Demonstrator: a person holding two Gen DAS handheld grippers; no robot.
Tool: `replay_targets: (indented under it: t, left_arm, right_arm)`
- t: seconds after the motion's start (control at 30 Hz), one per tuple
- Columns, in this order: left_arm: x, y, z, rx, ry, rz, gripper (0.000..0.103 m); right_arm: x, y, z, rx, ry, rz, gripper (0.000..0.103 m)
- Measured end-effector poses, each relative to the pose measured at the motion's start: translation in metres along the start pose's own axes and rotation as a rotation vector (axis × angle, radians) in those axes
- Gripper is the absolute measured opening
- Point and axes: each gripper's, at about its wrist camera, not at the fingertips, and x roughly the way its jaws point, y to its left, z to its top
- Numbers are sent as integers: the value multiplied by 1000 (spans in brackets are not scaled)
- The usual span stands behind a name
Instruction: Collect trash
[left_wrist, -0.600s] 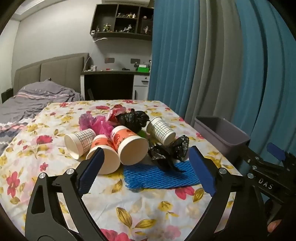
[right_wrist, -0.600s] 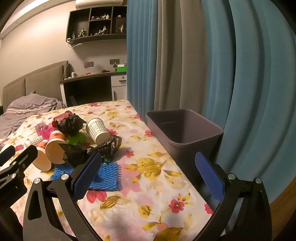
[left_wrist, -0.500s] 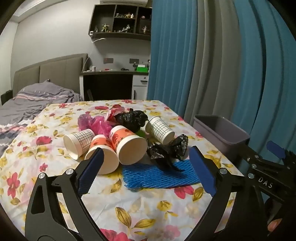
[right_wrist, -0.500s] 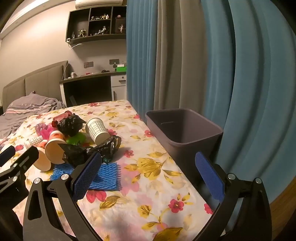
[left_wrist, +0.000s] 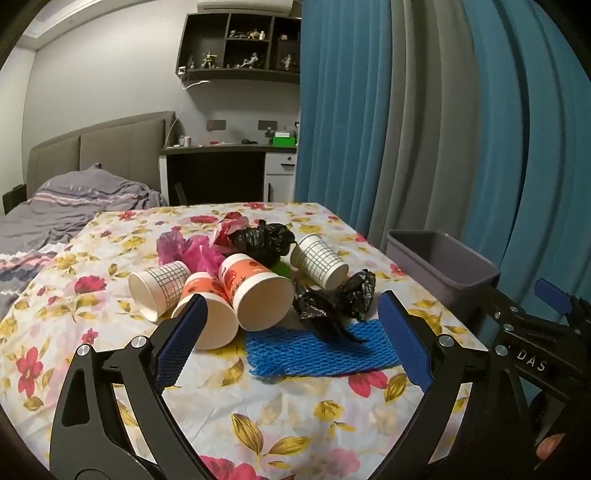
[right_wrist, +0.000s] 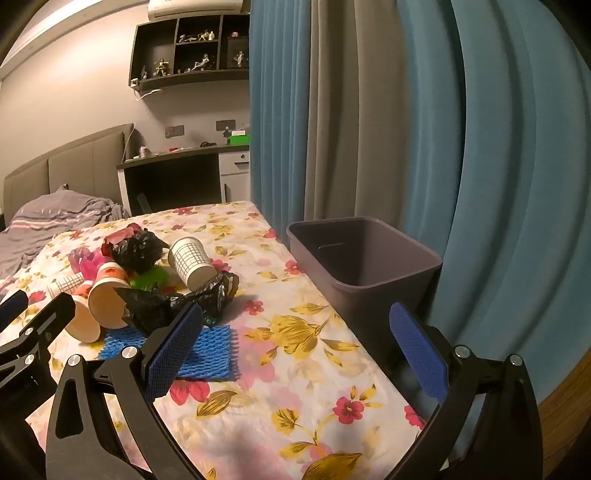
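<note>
A heap of trash lies on the floral table: paper cups (left_wrist: 255, 295), crumpled black bags (left_wrist: 336, 299), pink plastic (left_wrist: 192, 251) and a blue foam net (left_wrist: 317, 350). The heap also shows in the right wrist view, with a checked cup (right_wrist: 192, 262) and the blue net (right_wrist: 207, 350). A grey bin (right_wrist: 365, 266) stands off the table's right edge; it also shows in the left wrist view (left_wrist: 439, 262). My left gripper (left_wrist: 291, 339) is open and empty, just short of the heap. My right gripper (right_wrist: 295, 347) is open and empty, near the table's front right.
The floral tablecloth (left_wrist: 236, 406) covers the table. Blue and grey curtains (right_wrist: 406, 129) hang close behind the bin. A bed (left_wrist: 66, 210) lies to the left and a desk (left_wrist: 221, 173) stands at the back wall.
Both grippers have drifted very slightly; the scene sits a touch lower and left in the left wrist view. Nothing was taken hold of or let go.
</note>
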Motion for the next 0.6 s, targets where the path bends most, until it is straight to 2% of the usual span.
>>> replay_targets:
  t: [0.6]
  left_arm:
    - [1, -4, 1, 7, -2, -6, 92]
  right_arm:
    - [-2, -3, 1, 3, -4, -2, 98]
